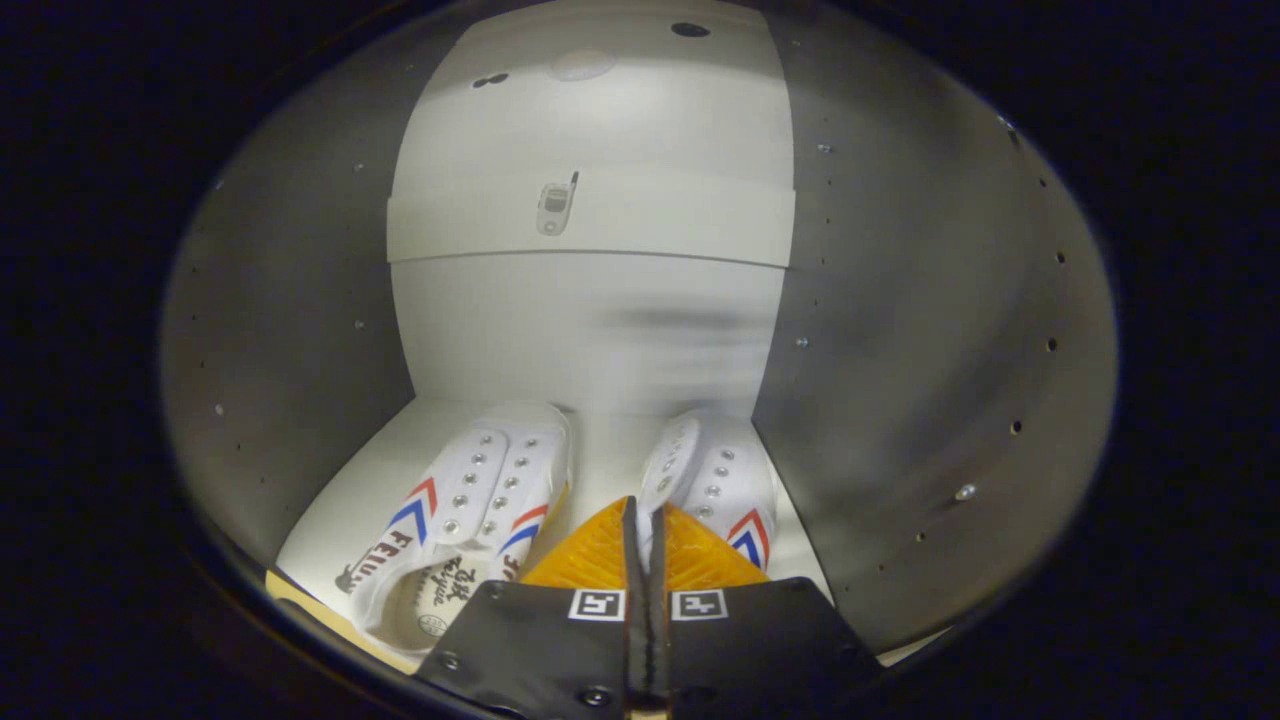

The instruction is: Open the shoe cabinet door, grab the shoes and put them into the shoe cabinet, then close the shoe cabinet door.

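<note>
I am looking into the shoe cabinet (590, 330), a pale box with grey side walls. Two white canvas shoes with red and blue chevrons are on its floor (605, 450), toes toward the back wall. The left shoe (480, 500) lies ahead of my left finger, apart from it, with its opening showing. The right shoe (720, 480) is just ahead of my right finger, and a strip of its inner side runs into the narrow slit between the fingers. My gripper (645, 525) is shut on that edge, low over the cabinet floor.
A pale shelf (590, 225) crosses the cabinet above the shoes, with a small metal fitting (555, 205) on its front. The left side wall (300, 350) and right side wall (900, 350) close in, each dotted with peg holes.
</note>
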`<action>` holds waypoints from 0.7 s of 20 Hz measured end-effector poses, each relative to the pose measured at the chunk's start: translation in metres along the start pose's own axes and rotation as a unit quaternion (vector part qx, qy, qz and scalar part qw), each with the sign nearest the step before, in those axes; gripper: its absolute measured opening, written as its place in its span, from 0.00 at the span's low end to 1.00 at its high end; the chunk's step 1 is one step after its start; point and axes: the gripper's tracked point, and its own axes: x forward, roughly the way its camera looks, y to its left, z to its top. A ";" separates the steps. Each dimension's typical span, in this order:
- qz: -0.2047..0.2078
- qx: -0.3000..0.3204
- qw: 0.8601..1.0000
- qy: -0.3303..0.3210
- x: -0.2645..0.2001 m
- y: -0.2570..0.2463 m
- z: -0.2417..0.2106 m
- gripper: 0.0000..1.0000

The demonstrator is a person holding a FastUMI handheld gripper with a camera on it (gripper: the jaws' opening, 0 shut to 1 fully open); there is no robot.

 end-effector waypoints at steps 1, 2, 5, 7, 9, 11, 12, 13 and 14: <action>-0.001 0.001 1.000 0.005 -0.001 0.001 -0.003 0.06; -0.002 0.003 1.000 0.006 -0.004 0.001 -0.004 0.09; -0.024 0.007 1.000 0.008 -0.005 -0.010 -0.006 0.34; -0.026 0.025 0.999 -0.006 -0.013 -0.012 0.003 0.48; -0.019 0.053 0.998 -0.033 -0.028 -0.011 0.022 0.55; 0.002 0.074 0.996 -0.045 -0.046 -0.005 0.038 0.62; 0.004 0.076 0.995 -0.058 -0.063 -0.003 0.043 0.65; 0.010 0.072 0.995 -0.070 -0.067 0.002 0.051 0.69; 0.014 0.065 0.994 -0.086 -0.078 0.007 0.058 0.72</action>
